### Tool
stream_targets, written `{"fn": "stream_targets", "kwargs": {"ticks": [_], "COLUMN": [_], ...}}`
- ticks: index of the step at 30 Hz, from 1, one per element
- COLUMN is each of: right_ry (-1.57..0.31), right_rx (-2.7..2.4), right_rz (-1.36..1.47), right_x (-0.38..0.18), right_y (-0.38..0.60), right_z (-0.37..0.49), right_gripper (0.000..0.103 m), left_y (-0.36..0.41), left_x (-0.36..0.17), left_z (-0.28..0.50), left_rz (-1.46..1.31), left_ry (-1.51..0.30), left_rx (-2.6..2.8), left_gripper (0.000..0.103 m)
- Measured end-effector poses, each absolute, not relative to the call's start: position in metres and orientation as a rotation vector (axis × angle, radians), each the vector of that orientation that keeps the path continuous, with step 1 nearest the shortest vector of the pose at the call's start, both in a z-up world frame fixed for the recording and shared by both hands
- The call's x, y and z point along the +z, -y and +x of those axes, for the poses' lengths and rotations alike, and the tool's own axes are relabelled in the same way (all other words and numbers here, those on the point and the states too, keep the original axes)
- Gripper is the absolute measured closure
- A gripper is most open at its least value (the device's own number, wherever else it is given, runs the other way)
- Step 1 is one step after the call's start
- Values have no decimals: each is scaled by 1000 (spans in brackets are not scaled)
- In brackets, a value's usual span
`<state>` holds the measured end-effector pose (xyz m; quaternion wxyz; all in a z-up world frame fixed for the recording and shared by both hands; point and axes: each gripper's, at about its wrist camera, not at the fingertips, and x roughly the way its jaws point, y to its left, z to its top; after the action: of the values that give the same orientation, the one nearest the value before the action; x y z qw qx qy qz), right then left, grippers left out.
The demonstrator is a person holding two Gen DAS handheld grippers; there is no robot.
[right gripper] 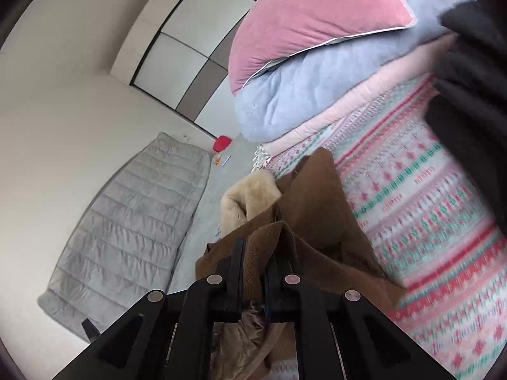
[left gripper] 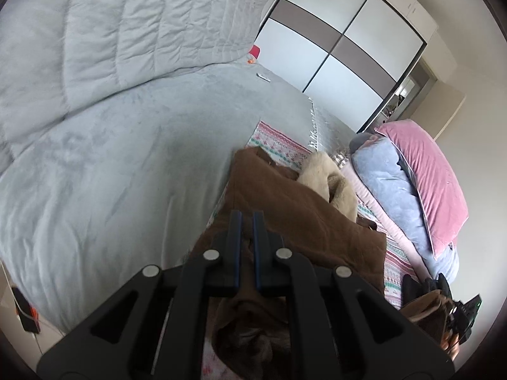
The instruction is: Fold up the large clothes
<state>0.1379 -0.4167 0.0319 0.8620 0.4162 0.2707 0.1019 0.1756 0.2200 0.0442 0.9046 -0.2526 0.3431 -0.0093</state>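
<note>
**Both hand-held grippers clamped on a brown coat over the bed**

The left hand-held gripper point(left gripper: 247, 221) has its jaws drawn almost together, pinching a fold of the brown coat point(left gripper: 304, 218) that bunches up between the blue-edged fingers and hangs dark and crumpled beneath the frame. The right hand-held gripper point(right gripper: 263, 253) is likewise nearly closed, with a ridge of the same coat's fabric point(right gripper: 313, 209) standing up between its fingers and the shiny lining point(right gripper: 250, 326) sagging below.

The coat lies stretched across the bed, over a patterned blanket point(right gripper: 427, 215) with pink, red and green bands. Its cream fleece collar point(left gripper: 329, 180) sits at the far end, away from both grippers. In the left wrist view the right gripper shows at the lower right edge, apparently also on brown fabric, though that corner is too dim and distorted to be sure.

Beside the coat, a grey bedspread point(left gripper: 126, 164) covers most of the bed, with a quilted grey cover point(left gripper: 133, 22) beyond it. A pink cushion point(left gripper: 431, 183) rests on a pale blue pillow point(left gripper: 383, 174) at the edge of the patterned blanket. A wardrobe with white and brown sliding panels point(left gripper: 345, 41) stands behind, and a small red thing point(right gripper: 221, 143) lies on the bed near it.
</note>
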Motion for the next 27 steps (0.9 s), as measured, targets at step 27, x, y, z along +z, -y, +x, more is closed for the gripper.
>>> {"fn": "stream_targets", "kwargs": {"ticks": [27], "right_ry": [-960], "right_rx": [-55], "right_rz": [196], "right_x": [-21], "right_y": [364], "right_z": [481], "right_gripper": [60], "left_y": [-216], "left_x": [-100], "left_z": [465], "left_rz": [-604], "left_ry": [-1089], "left_rx": [-47], "left_gripper": [66]}}
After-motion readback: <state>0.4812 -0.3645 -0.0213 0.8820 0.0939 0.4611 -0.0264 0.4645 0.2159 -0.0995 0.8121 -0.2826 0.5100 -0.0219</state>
